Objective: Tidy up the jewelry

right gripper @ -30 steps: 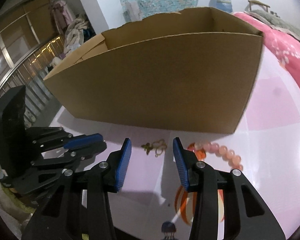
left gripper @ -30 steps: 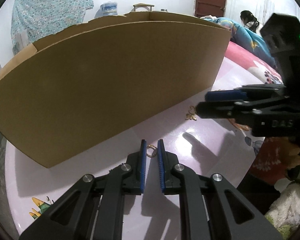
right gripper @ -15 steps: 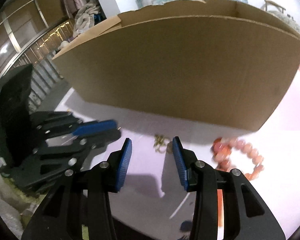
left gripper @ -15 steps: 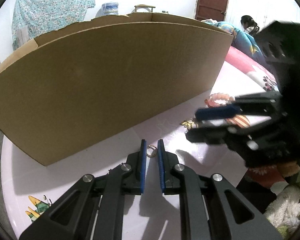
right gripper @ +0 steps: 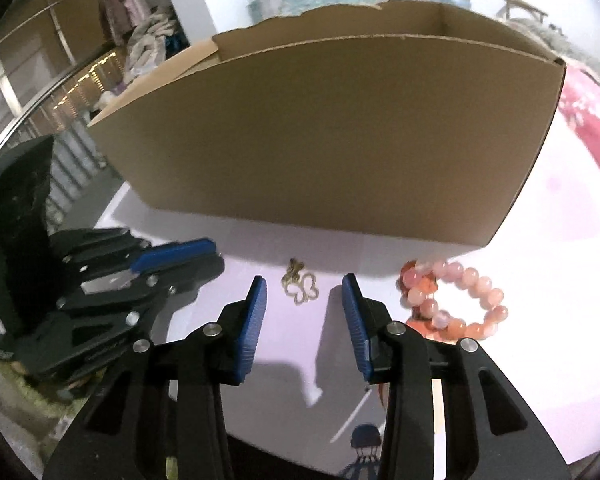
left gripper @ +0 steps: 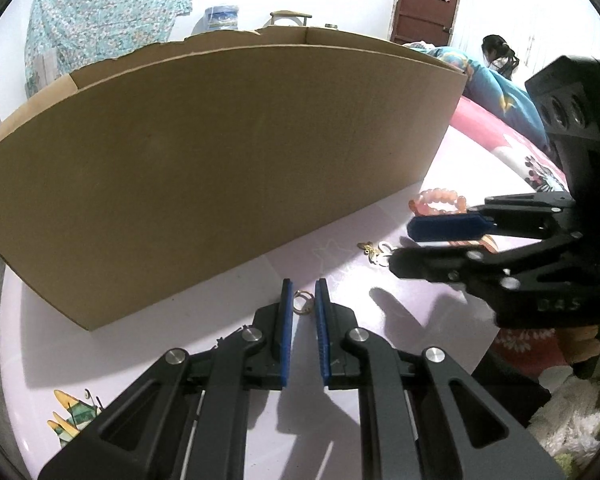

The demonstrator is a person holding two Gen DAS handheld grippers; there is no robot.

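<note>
Here my left gripper (left gripper: pixel 301 294) stands nearly closed around a small gold ring (left gripper: pixel 302 302) — whether its blue pads truly pinch it or it still lies on the pink tablecloth (left gripper: pixel 228 312), I cannot tell. My right gripper (right gripper: pixel 305 293) has just been narrowing, its jaws partly apart with a gold butterfly charm (right gripper: pixel 302 286) on the cloth between the tips, untouched. A pink bead bracelet (right gripper: pixel 454 300) lies just to the right of it. Behind everything stands the open cardboard box (right gripper: pixel 332 136) — near the jewelry, not touching.
</note>
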